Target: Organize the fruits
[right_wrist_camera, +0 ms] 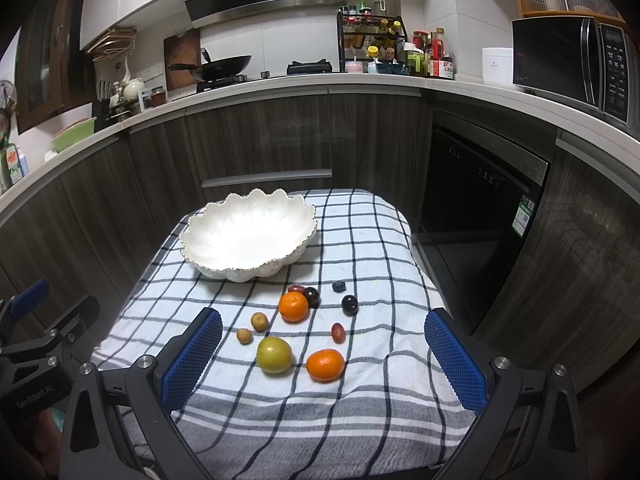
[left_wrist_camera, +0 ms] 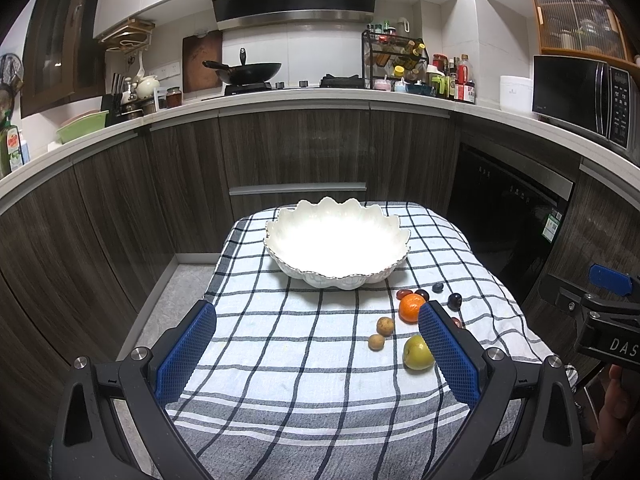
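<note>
1. Setup: a white scalloped ceramic bowl with a gilt rim (right_wrist_camera: 248, 236) sits empty at the far left of a small table covered by a white cloth with dark blue checks (right_wrist_camera: 380, 240).
2. Fruit lies loose on the cloth, near side of the bowl: a yellow-green round apple-like fruit (right_wrist_camera: 274, 354), a near orange mandarin (right_wrist_camera: 325, 364), a far orange mandarin (right_wrist_camera: 294, 307), two small tan round fruits (right_wrist_camera: 259, 321), a red oval grape (right_wrist_camera: 338, 332), two dark purple plums (right_wrist_camera: 349, 304), and one small dark blue berry (right_wrist_camera: 339, 286). A small red fruit behind the far mandarin is partly hidden.
3. Left gripper (left_wrist_camera: 318, 354): released, blue pads wide apart, nothing between them, hovering over bare cloth.
4. Right gripper (right_wrist_camera: 324, 360): also released and empty; the green fruit and near mandarin lie between its fingers in view, below it, not touched.
5. Judgement: task at its start; no fruit is in the bowl yet.
6. Next move likely calls for lowering the right gripper around one fruit only, closing gently, then carrying left to the bowl. Round fruit may roll if nudged.
</note>
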`<state>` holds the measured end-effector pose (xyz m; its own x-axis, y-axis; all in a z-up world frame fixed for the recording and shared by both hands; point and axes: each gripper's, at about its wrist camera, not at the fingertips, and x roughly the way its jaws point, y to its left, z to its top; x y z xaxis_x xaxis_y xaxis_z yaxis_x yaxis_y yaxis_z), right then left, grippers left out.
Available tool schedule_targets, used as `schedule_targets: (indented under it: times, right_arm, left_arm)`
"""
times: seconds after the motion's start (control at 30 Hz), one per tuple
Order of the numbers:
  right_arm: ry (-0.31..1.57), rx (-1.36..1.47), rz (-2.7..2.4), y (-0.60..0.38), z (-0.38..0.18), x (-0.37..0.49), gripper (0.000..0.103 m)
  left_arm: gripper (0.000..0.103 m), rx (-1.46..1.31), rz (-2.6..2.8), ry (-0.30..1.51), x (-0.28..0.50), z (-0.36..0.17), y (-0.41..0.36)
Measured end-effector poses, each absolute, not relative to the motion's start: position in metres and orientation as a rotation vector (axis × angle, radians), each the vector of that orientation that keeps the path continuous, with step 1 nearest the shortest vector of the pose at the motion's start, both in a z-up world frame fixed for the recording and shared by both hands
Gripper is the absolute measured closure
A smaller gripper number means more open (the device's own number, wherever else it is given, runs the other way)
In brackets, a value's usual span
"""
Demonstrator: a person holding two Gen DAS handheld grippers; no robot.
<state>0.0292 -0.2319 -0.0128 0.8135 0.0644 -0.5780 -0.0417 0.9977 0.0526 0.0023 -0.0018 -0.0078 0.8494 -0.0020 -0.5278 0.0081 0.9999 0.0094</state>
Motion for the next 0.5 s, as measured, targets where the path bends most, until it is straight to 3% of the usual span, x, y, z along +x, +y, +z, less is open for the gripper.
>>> schedule_targets:
  times: [0.5]
  right_arm:
    - [0.639,0.038,0.055,-0.236,-0.021,0.051,0.0]
  left_arm:
    - [0.0,0.094,-0.038,0.584,0.025,-0.011,-0.027]
